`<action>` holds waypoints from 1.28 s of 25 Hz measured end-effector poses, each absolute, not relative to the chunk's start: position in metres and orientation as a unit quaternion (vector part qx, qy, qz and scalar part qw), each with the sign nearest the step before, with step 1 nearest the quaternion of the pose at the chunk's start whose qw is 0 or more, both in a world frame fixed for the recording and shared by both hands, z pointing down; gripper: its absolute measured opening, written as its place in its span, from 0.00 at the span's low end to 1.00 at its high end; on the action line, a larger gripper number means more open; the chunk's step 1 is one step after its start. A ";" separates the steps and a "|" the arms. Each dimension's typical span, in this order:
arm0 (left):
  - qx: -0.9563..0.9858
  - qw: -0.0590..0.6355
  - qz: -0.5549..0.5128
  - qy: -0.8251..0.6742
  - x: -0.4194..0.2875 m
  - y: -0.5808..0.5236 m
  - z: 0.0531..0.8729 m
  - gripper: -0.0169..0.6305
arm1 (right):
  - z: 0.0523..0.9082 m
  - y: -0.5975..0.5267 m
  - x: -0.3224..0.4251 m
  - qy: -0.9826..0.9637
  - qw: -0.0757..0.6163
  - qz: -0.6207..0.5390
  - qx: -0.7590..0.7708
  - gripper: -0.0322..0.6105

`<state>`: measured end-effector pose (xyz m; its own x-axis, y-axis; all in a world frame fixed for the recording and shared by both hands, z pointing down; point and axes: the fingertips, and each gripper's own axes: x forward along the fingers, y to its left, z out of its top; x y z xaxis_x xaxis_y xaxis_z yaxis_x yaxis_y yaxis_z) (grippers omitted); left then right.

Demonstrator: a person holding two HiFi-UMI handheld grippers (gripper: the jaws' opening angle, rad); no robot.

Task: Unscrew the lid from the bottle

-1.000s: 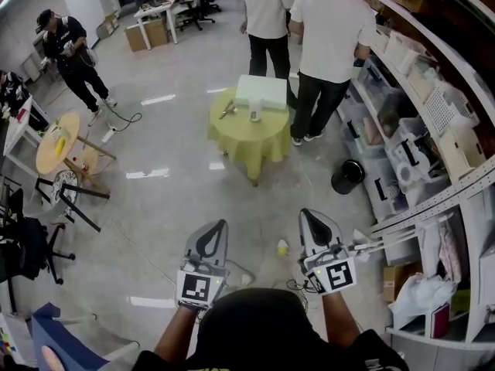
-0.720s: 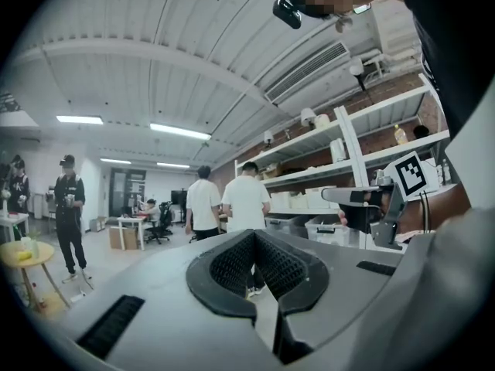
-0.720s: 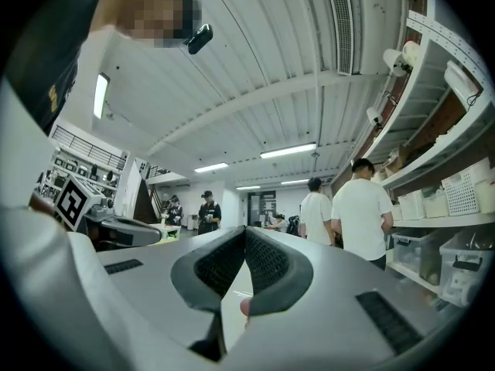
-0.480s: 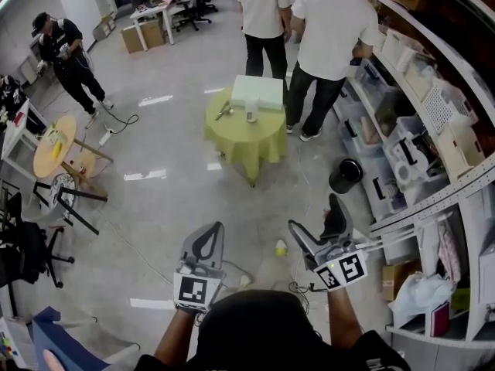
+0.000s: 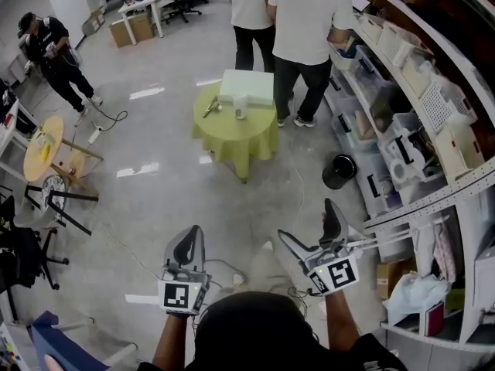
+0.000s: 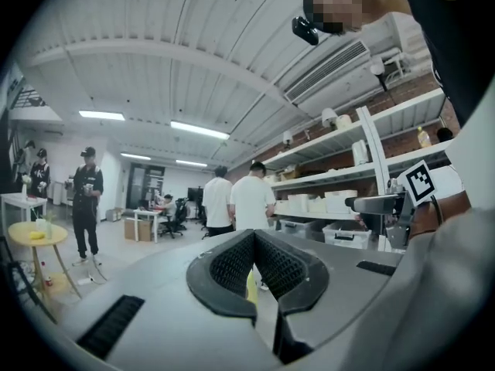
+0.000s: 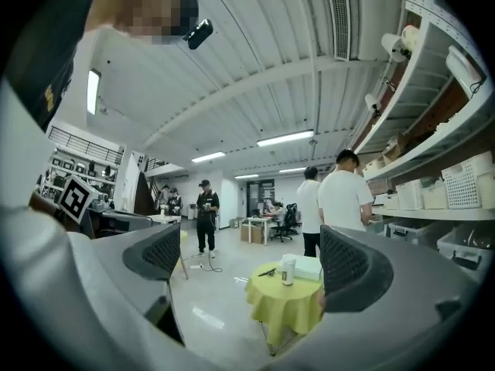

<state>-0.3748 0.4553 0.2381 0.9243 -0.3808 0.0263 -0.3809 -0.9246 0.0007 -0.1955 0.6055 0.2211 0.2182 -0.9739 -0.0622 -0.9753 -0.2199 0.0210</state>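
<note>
the left tongs (image 5: 189,238) are sitting fully closed, their two ribbed pads (image 6: 232,265) pressing together with nothing between them. the right tongs (image 7: 251,257) are standing wide apart, having just been opening, and they are holding nothing; only the room is showing through the gap. both are pointing level, held out low in front of the person.

the bottle (image 5: 240,109) is standing upright on a round surface (image 5: 232,141) draped with a yellow-green cloth, well apart from both tongs across the shiny floor (image 5: 155,199). in the right gripper view it is showing inside the gap of the open tongs, but far behind them. a flat white box (image 5: 249,88) is lying on the far part of the surface just behind the bottle, and a small dark tool (image 5: 210,108) is lying to the bottle's left.

a person in a white shirt (image 5: 305,22) is standing just behind the surface, next to the long shelves (image 5: 418,114) running along the right, with a second person (image 5: 249,6) beside them. a black bin (image 5: 339,171) is standing on the floor by the shelves.
</note>
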 end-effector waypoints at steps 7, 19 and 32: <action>0.979 -0.001 0.034 -0.199 -0.307 0.441 0.239 0.05 | 0.241 0.580 -0.125 0.615 0.038 -0.009 -0.788 0.88; 0.976 -0.047 0.024 -0.212 -0.171 0.381 0.206 0.05 | 0.226 0.519 0.009 0.624 0.056 0.009 -0.779 0.85; 0.972 -0.039 0.060 -0.223 -0.107 0.354 0.237 0.05 | 0.250 0.474 0.042 0.682 0.029 -0.016 -0.730 0.79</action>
<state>-0.1069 0.3543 0.2371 0.8934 -0.4380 0.1004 -0.4287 -0.8977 -0.1020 0.0416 0.4737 0.2495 0.0685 -0.9975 -0.0164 -0.9956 -0.0673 -0.0647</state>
